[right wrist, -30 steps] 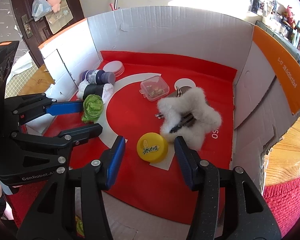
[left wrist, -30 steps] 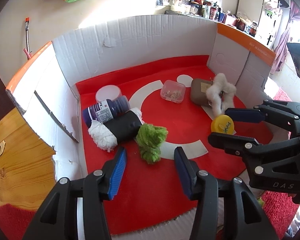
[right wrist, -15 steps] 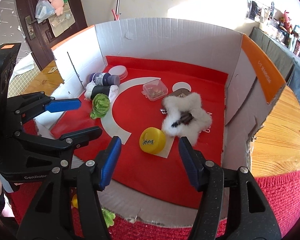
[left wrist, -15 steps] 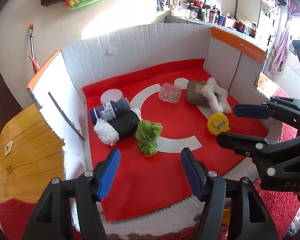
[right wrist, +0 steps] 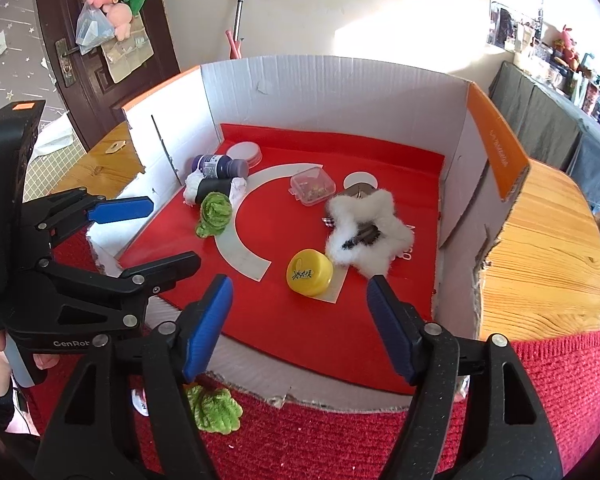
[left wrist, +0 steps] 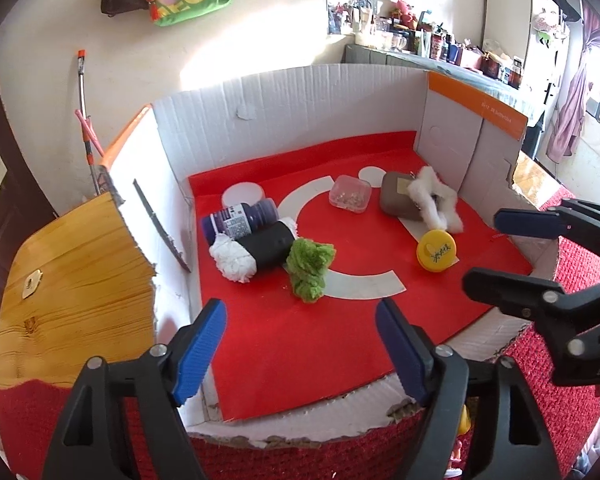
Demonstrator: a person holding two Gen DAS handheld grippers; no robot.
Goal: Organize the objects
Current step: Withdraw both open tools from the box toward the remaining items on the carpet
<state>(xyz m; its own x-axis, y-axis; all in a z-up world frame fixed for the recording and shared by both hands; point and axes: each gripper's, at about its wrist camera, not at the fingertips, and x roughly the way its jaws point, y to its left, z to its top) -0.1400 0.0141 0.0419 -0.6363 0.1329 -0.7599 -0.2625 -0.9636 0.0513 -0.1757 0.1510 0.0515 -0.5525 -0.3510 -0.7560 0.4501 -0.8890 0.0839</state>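
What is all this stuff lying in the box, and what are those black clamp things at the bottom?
Cardboard box: one, white walls, orange edges, red mat inside.
Bottle: one, dark purple, lying at back left.
Black roll: one, white fluffy ends, beside the bottle.
Green fuzzy toy: one, in front of the roll.
Clear plastic case: one, near the middle back.
White fluffy star: one, on a brown item, right side.
Yellow lid: one, in front of the star.
White disc: one, back left corner.
Left gripper: black, blue pads, open.
Right gripper: same, open.
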